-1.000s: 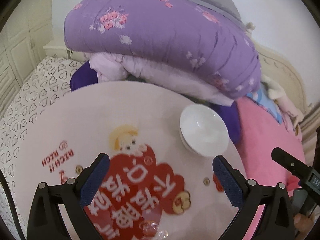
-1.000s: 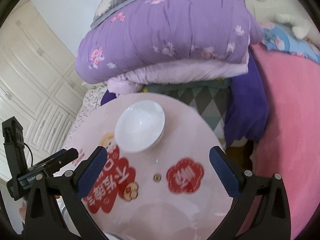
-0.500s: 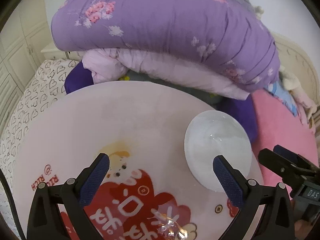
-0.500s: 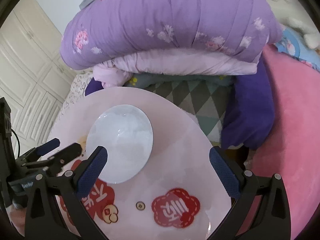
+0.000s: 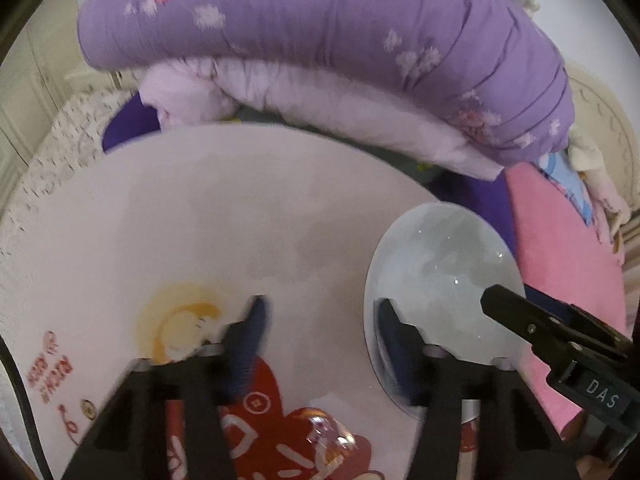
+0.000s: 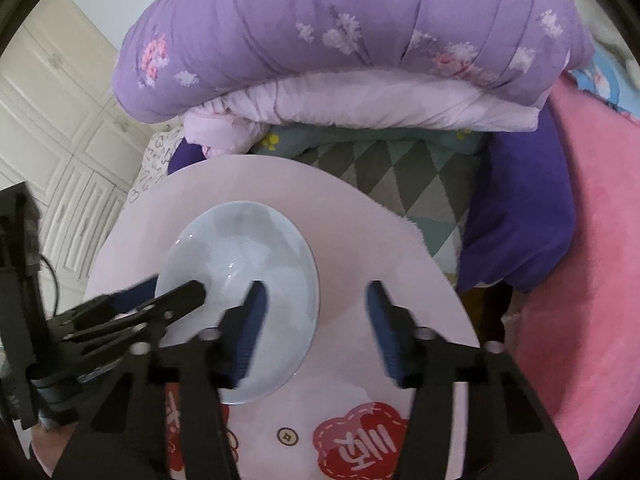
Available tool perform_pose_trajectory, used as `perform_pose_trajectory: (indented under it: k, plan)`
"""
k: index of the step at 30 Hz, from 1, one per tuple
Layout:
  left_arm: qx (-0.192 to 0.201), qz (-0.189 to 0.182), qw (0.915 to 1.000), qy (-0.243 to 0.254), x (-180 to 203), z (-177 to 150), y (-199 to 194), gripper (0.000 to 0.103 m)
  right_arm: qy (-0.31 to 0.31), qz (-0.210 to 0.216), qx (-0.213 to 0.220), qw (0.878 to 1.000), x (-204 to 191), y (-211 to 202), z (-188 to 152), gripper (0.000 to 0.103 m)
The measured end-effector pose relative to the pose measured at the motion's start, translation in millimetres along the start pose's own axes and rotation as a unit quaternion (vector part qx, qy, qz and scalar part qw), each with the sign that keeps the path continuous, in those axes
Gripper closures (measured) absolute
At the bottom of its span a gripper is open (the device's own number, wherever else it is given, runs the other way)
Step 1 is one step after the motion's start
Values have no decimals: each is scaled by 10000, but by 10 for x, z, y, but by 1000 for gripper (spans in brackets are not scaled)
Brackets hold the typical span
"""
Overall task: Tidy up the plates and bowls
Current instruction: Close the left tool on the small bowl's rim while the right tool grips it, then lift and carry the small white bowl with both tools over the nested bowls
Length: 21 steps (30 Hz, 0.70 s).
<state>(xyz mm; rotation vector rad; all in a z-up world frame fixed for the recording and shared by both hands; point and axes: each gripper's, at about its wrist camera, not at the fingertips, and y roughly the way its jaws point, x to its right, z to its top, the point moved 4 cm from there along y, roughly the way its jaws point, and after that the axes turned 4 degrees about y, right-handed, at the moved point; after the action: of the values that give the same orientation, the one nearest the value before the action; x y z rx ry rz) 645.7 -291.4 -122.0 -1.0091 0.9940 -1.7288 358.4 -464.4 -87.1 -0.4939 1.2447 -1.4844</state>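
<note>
Filling the upper half of both views: a purple flowered quilt [image 5: 320, 40] [image 6: 352, 40], folded over a pale lilac layer. Spreading along the right edge: a pink blanket [image 5: 560, 280] [image 6: 592, 260], with a dark purple cushion [image 6: 516, 216] beside it in the right wrist view. Lying under the quilt in the right wrist view: a grey and teal diamond-patterned cloth [image 6: 396, 176]. Standing at the left edge there: cream cupboard doors [image 6: 52, 128].

Taking up the lower middle of both views: a round pink table [image 5: 224, 208] [image 6: 360, 248] printed with red cartoon shapes and white lettering.

Resting on the table: a white bowl [image 5: 444, 276] [image 6: 248, 256], right of centre in the left wrist view, left of centre in the right wrist view.

Straddling the bowl's left rim at the bottom of the left wrist view: the left gripper [image 5: 320, 324], jaws closing, right finger inside the bowl, left finger outside over the table; contact with the rim not yet clear. Straddling the bowl's right rim at the bottom of the right wrist view: the right gripper [image 6: 316, 312], jaws closing, left finger inside the bowl, right finger outside; again no pressing visible.
</note>
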Motion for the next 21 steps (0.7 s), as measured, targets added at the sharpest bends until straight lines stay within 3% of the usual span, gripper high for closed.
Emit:
perform_pose_trajectory:
  k: [1,2,3,5,12,21]
  plan:
    - [-58,-120,9999,-40,-6,17,35,68,3,22,-17,10000,-17,8,-13,73]
    - [-92,-200,9997,-66,-8,35,65,80,5,39,-43,10000,-28,17,-21,84]
    - [-106,-282,9995,-80,2,51,80,89,4,57,-65,10000,-44,28,-29,86]
    - [-144,-360,9992,-88,23,75,102,95,-21,58,-75,10000,-82,23,-40,94]
    - [-182,-450,9986,-208,9,42,73,96,155,74,-120,9998,-79,-32,-101,94]
    - [-28,-487,9987,-168,13,-135,-279,96,116,108,-69,9999,-174,-214,-238,94]
